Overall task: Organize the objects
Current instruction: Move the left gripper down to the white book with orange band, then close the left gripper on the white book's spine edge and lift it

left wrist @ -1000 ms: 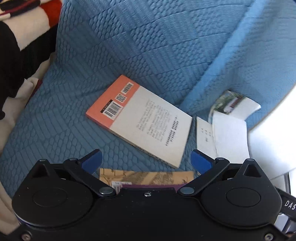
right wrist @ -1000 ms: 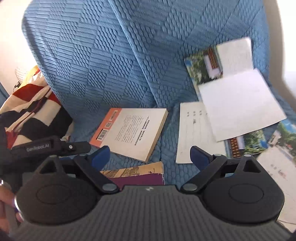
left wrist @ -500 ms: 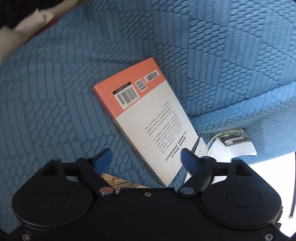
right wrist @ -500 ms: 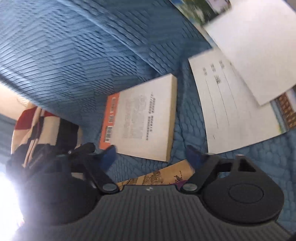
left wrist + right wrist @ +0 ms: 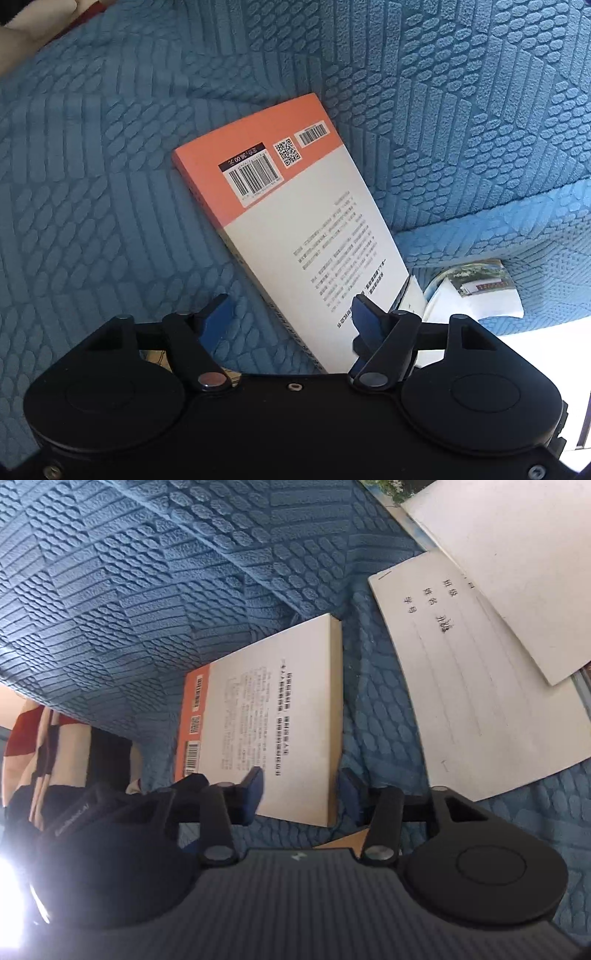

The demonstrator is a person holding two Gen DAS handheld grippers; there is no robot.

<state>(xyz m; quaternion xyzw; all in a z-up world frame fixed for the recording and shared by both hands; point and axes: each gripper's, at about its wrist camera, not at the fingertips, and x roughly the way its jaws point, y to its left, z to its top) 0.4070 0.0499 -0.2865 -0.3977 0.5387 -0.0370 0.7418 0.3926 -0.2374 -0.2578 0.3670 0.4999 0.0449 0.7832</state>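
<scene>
Both tools brought down onto orange-and-white book (image 5: 295, 229) since a second ago. Left tool (image 5: 288, 317) open, straddling book's near corner. Right tool (image 5: 299, 790) narrowed around page edge, contact uncertain. Book flat on blue sofa cover (image 5: 110, 184); loose papers (image 5: 480, 686) at 2 o'clock. Pickup judged imminent.

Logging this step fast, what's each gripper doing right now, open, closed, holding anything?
Left gripper: open, holding nothing, fingers straddling the near corner of the orange-and-white paperback book.
Right gripper: open, holding nothing, fingers either side of the same book's edge.
</scene>
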